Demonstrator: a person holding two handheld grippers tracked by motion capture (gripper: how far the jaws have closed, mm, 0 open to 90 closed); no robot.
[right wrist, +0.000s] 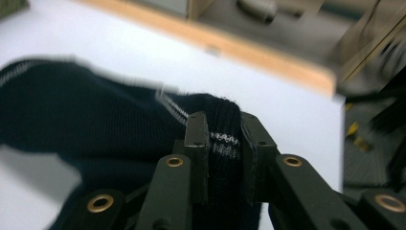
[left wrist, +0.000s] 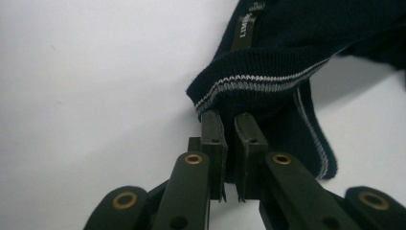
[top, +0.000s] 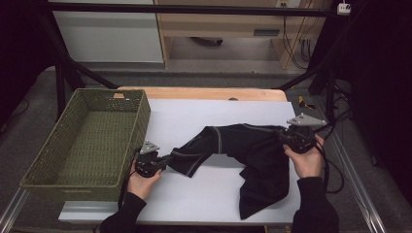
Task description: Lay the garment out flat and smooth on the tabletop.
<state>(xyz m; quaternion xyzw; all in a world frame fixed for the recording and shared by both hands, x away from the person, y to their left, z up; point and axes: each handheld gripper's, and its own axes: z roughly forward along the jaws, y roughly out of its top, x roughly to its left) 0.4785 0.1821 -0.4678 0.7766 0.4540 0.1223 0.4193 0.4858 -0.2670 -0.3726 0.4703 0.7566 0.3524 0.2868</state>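
Both tongs are clamped on the dark garment (top: 243, 150): left gripper (top: 167, 158) on 1 striped cuff, right gripper (top: 281, 135) on another striped edge. It's stretched across the white table sheet (top: 194, 194), still rumpled. Folding and the green basket (top: 87, 141) look yet to come.

garment (right wrist: 95, 124): blurred, cut off left | label (left wrist: 249, 24): text cut off

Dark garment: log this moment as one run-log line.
left tool: shut on dark garment ribbed hem | right tool: shut on dark garment striped edge | garment: stretched between tools over white sheet | green basket: empty, left
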